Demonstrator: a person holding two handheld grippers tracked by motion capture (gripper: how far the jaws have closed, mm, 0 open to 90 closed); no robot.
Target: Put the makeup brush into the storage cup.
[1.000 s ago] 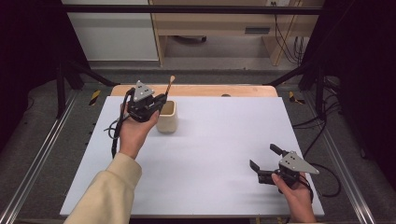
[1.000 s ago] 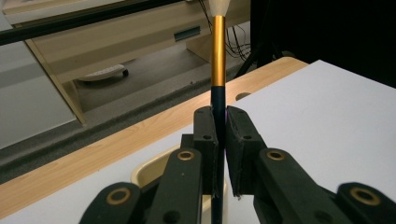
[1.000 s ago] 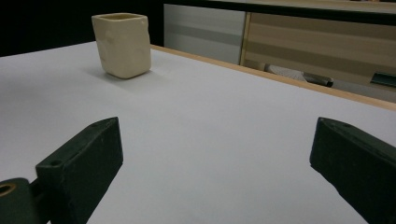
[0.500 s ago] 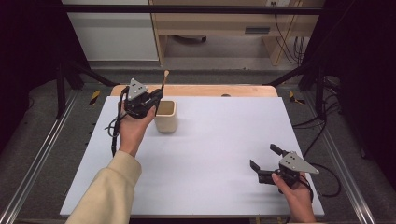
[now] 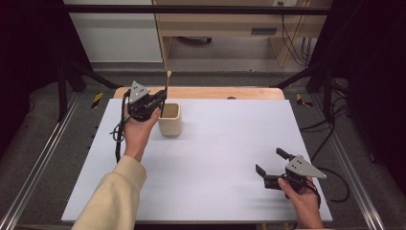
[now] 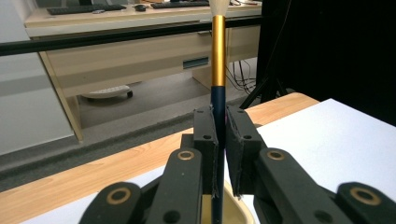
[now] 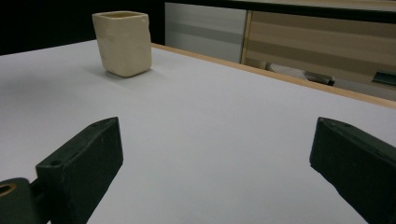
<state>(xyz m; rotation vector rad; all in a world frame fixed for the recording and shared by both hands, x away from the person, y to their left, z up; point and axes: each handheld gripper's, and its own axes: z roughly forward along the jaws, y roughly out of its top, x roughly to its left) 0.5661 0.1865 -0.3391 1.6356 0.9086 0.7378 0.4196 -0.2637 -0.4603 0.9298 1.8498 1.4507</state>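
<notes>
A paintbrush with a dark blue handle, gold ferrule and pale bristles stands nearly upright, bristles up. My left gripper is shut on its handle at the table's far left. In the left gripper view both pads press the brush, and its lower end points down into the mouth of a cream square cup. That cup stands just right of the left hand. My right gripper rests near the front right, open with nothing between its jaws; its own view looks across the mat at the cup.
A white mat covers the table, with a wooden strip bare along the far edge. A cable trails from the left gripper. Metal rails run along both sides, and a desk stands beyond.
The brush tip has shifted a little left and up, so the brush stands more upright over the cup. The right gripper has kept still.
</notes>
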